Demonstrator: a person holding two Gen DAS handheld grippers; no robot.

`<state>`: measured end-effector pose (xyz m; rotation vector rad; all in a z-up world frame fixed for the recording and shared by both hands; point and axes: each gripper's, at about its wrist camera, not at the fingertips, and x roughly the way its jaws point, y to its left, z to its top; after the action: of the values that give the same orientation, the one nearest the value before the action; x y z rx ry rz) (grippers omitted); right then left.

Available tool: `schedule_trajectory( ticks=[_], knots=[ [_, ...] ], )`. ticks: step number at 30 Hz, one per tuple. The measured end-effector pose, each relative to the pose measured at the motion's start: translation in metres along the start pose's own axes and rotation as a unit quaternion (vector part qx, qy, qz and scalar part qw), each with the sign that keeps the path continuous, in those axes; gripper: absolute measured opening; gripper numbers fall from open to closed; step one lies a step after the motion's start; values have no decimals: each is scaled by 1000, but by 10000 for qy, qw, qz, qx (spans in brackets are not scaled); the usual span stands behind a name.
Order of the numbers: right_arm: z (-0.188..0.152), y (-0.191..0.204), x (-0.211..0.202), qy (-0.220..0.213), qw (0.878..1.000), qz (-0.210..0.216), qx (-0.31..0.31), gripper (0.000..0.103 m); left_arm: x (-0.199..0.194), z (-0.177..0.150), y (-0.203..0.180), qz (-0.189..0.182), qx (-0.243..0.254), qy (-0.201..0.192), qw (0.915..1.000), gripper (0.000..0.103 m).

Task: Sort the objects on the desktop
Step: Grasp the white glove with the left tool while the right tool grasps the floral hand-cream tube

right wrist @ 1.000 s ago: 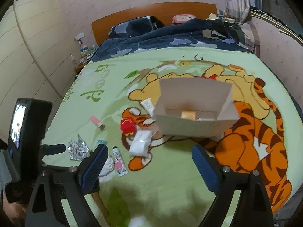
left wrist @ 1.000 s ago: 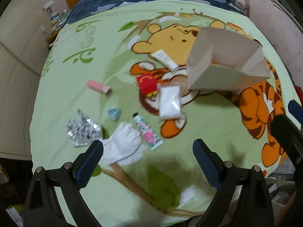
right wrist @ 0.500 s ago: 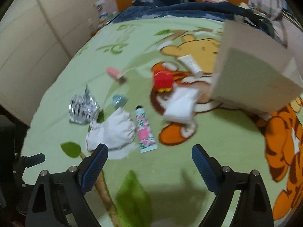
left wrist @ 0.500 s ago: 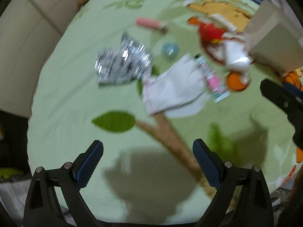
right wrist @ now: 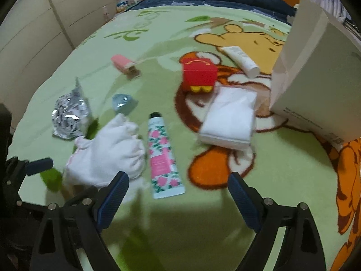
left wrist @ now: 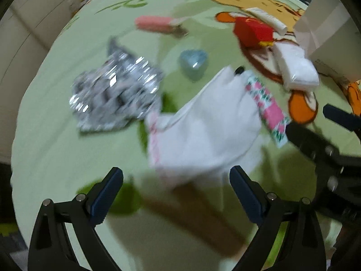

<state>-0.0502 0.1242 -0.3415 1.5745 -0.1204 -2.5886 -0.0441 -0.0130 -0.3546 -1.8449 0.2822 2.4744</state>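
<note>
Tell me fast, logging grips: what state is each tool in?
Left tool: open, holding nothing, above the white glove.
Right tool: open, holding nothing.

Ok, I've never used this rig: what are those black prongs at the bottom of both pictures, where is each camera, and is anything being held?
Each picture comes from a fisheye camera on a hand-held two-finger gripper, looking along its fingers. The prongs are those fingers.

The left gripper looks steeply down on a white cloth glove, with a crumpled silver foil wrapper and a small pale blue heart-shaped piece beyond.

The right gripper faces a pink floral tube, a white tissue pack, a red toy box, a white tube, a pink capped tube and an open cardboard box.

Everything lies on a green cartoon blanket. Both grippers are open and hold nothing.
</note>
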Motion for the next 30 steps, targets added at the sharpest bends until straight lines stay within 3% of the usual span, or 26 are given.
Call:
schedule_trajectory(
  ticks=[4, 6, 15, 19, 26, 30],
  knots=[
    [6, -4, 8, 41, 10000, 32, -34, 83, 9, 13, -14, -174, 282, -108, 9994, 96],
    [8, -3, 11, 103, 9998, 69, -133, 69, 16, 17, -21, -270, 460, -90, 9985, 96],
    [12, 10, 29, 389, 9974, 231, -557, 69, 49, 21, -32, -541, 1056, 50, 9929, 101],
    [18, 16, 44, 555, 9961, 164, -667, 69, 51, 20, -27, -749, 1019, -2, 9920, 100],
    [26, 22, 74, 894, 9933, -196, -710, 69, 51, 19, -32, -758, 1145, -33, 9905, 98],
    [29, 20, 82, 966, 9933, -103, -623, 69, 54, 23, -35, -814, 1153, -7, 9900, 94]
  ],
)
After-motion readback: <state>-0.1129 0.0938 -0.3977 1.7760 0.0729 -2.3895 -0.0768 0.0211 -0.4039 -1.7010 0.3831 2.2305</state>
